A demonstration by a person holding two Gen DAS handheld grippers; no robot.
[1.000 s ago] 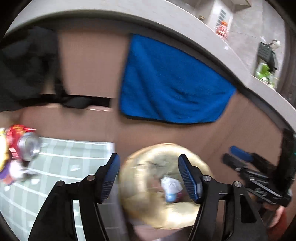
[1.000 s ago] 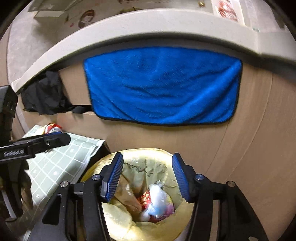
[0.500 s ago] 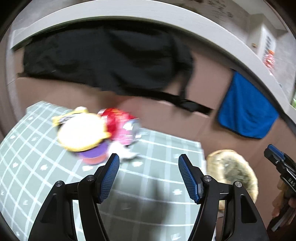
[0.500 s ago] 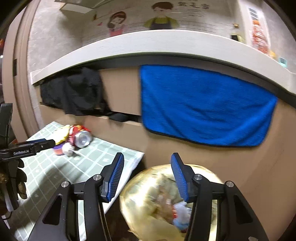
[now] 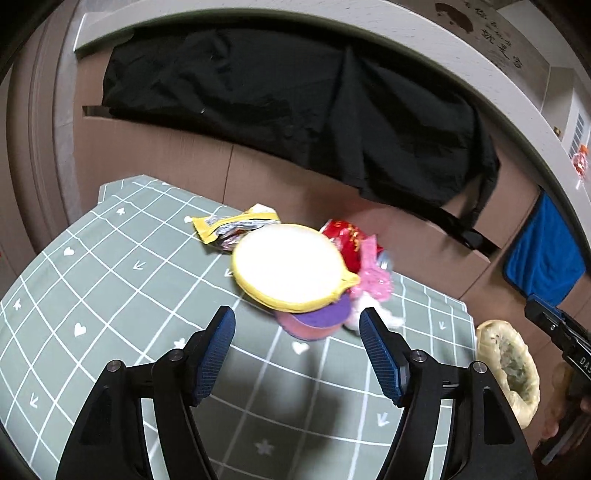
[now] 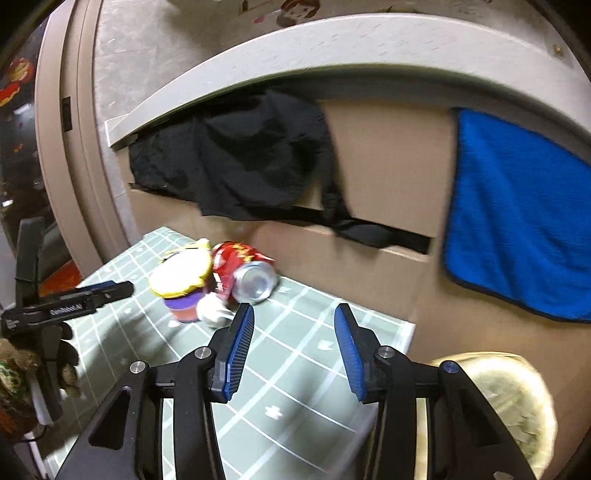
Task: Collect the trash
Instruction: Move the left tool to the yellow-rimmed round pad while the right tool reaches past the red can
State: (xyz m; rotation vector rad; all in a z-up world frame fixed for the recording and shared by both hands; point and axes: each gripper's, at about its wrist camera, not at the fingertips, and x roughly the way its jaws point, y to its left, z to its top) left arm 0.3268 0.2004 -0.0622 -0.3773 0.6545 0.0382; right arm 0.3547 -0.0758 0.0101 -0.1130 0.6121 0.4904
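The light, thin-walled cup [image 5: 314,321], probably lidded, is being approached by the left gripper [image 5: 297,352], jaws opening and empty. Its stiffer lower body is best taken. The right gripper [image 6: 293,349] is empty, its jaws closing.

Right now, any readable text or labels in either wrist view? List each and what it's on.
"GenRobot.AI": white lettering on the black left hand-held gripper, right wrist view.
"DAS": cut-off white letters on the black right hand-held gripper, left wrist view.
Yellow print on the crushed red drink can: too blurred to read.
Print on the yellow snack wrapper: too small.
Dark characters on the grey wall: unreadable.
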